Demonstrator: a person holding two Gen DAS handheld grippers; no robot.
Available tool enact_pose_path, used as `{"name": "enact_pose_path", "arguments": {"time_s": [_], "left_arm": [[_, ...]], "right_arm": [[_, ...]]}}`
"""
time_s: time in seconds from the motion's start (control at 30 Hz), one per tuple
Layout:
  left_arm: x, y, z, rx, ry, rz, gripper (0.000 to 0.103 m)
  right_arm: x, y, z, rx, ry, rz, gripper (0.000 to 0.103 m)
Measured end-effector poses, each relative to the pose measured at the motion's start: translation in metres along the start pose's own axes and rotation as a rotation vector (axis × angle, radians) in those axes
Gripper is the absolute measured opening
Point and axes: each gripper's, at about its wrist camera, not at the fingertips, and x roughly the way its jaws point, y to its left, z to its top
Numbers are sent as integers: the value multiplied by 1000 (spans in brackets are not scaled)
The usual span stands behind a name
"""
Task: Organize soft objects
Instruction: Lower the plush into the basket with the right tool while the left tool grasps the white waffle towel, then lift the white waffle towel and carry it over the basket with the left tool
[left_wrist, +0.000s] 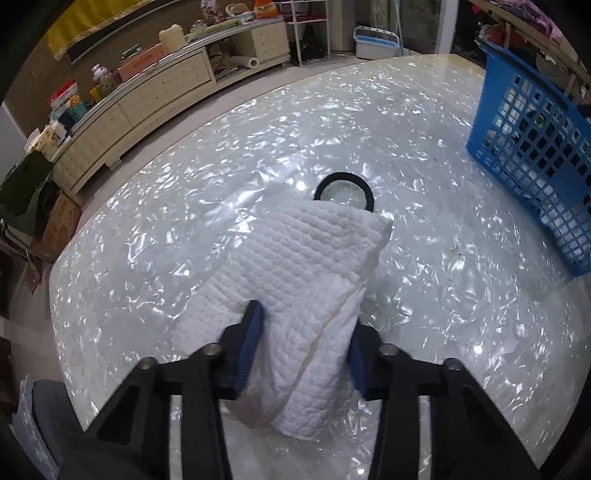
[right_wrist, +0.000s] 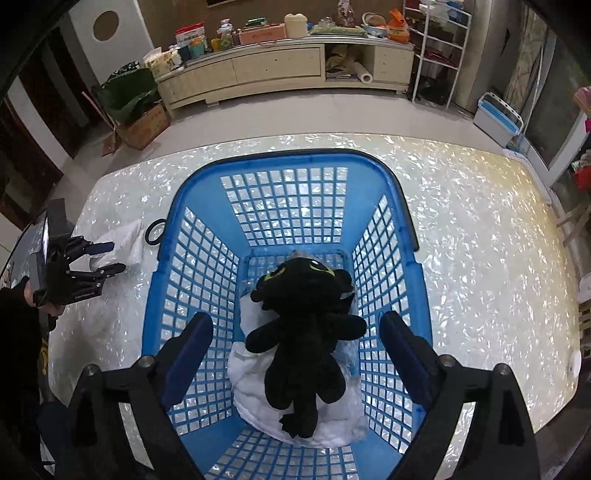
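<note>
A folded white quilted cloth (left_wrist: 295, 280) lies on the pearly table. My left gripper (left_wrist: 303, 332) has its blue pads on either side of the cloth and presses into it. A black ring (left_wrist: 345, 184) lies just beyond the cloth. In the right wrist view the same left gripper (right_wrist: 107, 254) holds the cloth (right_wrist: 125, 240) left of the blue basket (right_wrist: 207, 206). My right gripper (right_wrist: 295, 343) is open and empty above the basket. Inside the basket a black plush dragon (right_wrist: 306, 325) lies on a white cloth (right_wrist: 251, 384).
The blue basket (left_wrist: 532, 122) stands at the right of the table in the left wrist view. The table's far edge (left_wrist: 258, 96) drops to the floor. A long cream cabinet (right_wrist: 280, 74) with clutter stands beyond, with a white rack (right_wrist: 439, 51) at its right.
</note>
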Motion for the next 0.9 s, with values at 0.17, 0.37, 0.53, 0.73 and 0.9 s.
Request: {"name": "enact_pose_path", "arguments": {"time_s": [0.17,0.37,0.53,0.73,0.9], "left_arm": [[-6,4,2,-49,-12,-9,17],[-23,-4,-1,-72,-30,-20,14],[-47,-15,-2,-88,-34,-22,14],[-88,-39,-2,-78,-61,-16,14],[-124,-63,4,-71,-91,-12,14]], "right_arm": [[-1,-3,-4,16,10,4,91],[-10,-4,-7,26,4,2,91],[-18,-4,-11,29,-14,11,91],[-25,-4,-22,26,-17,20,91],[-34,-12,-36,27,-24,8,98]]}}
